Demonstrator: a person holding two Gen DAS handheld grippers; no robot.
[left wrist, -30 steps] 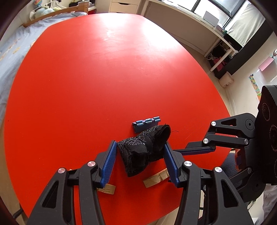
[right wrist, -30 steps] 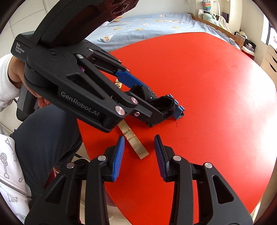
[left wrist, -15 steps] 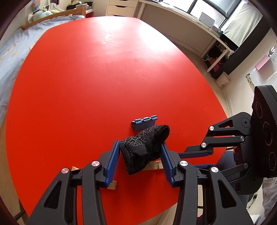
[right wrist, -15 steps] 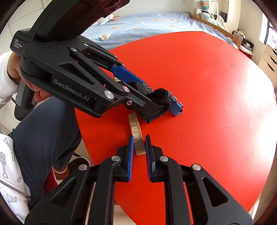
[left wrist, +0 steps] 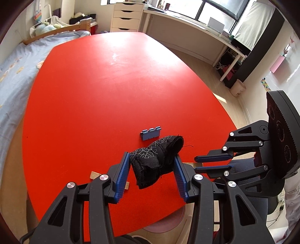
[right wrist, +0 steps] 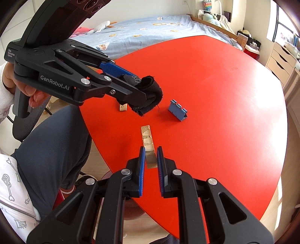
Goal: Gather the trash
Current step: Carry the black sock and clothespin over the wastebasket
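Observation:
My left gripper point(left wrist: 152, 165) is shut on a crumpled black cloth point(left wrist: 156, 162) and holds it above the red table point(left wrist: 105, 90); the cloth also shows in the right wrist view point(right wrist: 150, 97). My right gripper point(right wrist: 151, 152) is shut on the near end of a tan wooden strip point(right wrist: 147, 143) at the table's near edge. A small blue plastic piece point(left wrist: 150, 132) lies just beyond the cloth and shows in the right wrist view point(right wrist: 177, 112) too. A small tan scrap point(left wrist: 95, 175) lies by my left finger.
The person's leg in dark trousers point(right wrist: 56, 142) is below the table edge. A bed with blue bedding point(right wrist: 150, 28) stands beyond the table. A white drawer unit point(left wrist: 126, 16), a long desk point(left wrist: 196, 28) and a small bin point(left wrist: 237, 90) stand around the room.
My left gripper has lifted the black cloth off the table. My right gripper has closed onto the wooden strip, which now points straight away from it.

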